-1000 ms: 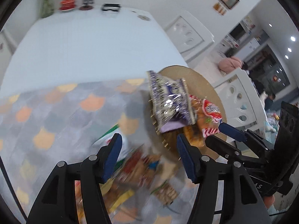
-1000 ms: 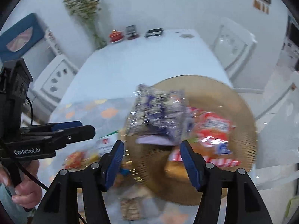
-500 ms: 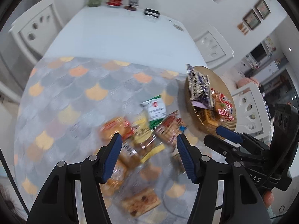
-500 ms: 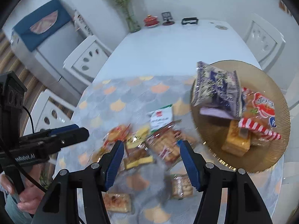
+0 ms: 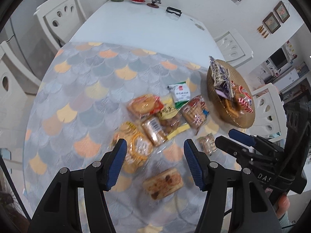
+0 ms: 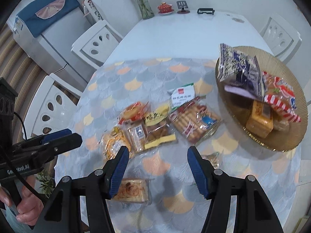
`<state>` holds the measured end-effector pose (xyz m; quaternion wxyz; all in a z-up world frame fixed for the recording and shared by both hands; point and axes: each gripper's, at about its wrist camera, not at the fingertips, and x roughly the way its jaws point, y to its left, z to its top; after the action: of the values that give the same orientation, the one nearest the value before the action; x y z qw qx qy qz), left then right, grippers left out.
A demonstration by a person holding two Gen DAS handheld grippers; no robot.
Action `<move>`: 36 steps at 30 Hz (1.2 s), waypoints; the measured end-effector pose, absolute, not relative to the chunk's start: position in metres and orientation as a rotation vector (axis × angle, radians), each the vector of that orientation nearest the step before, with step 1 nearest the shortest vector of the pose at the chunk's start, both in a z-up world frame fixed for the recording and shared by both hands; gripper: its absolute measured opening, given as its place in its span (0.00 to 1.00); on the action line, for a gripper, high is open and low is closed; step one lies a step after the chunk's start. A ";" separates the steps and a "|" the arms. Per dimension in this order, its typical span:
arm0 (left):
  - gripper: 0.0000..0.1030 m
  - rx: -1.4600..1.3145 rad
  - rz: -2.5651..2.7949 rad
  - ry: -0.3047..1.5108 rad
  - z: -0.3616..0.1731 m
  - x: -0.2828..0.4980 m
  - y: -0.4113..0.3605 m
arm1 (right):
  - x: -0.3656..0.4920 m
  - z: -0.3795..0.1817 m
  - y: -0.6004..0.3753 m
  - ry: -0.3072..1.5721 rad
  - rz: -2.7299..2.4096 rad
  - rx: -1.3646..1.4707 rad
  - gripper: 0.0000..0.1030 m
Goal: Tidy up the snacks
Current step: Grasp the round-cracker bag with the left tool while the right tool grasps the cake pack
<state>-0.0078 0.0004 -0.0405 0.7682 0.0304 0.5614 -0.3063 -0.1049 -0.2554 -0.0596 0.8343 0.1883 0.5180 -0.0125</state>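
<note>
Several snack packets lie in a loose pile (image 5: 155,116) (image 6: 155,124) on the scale-patterned tablecloth. A green-and-white packet (image 5: 179,94) (image 6: 182,97) lies at the pile's far side. A flat cake packet (image 5: 163,182) (image 6: 132,191) lies nearest. A gold plate (image 5: 211,77) (image 6: 291,136) at the right holds a purple bag (image 5: 221,81) (image 6: 241,71), a red-striped packet (image 6: 279,101) and others. My left gripper (image 5: 154,163) is open and empty above the pile. My right gripper (image 6: 157,167) is open and empty, also held above the table.
White chairs (image 6: 97,40) (image 5: 233,46) stand around the long white table (image 5: 145,29). At its far end are a glass vase (image 6: 144,7), a red lidded cup (image 6: 165,7) and a small stand (image 6: 182,5). A blue-covered appliance (image 6: 44,19) stands at the left.
Both grippers have pulled back and up from the plate. The view widened from the plate's snacks to the whole pile on the cloth. Both stayed open and empty.
</note>
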 end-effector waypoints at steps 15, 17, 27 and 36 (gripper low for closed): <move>0.57 0.042 -0.622 1.193 -0.043 -0.024 0.033 | -0.103 -0.072 -0.216 1.143 0.054 0.404 0.59; 0.57 0.036 -0.618 1.188 -0.042 -0.024 0.035 | -0.101 -0.069 -0.211 1.139 0.060 0.391 0.58; 0.57 0.018 -0.611 1.182 -0.041 -0.023 0.046 | -0.095 -0.053 -0.193 1.115 0.062 0.320 0.58; 0.68 -0.004 -0.675 1.296 -0.067 -0.016 0.044 | -0.109 -0.079 -0.222 1.180 -0.002 0.412 0.64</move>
<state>-0.0155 0.0438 -0.0675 0.7447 -0.0017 0.5920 -0.3083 -0.1092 -0.2225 -0.0794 0.8109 0.1927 0.5525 -0.0011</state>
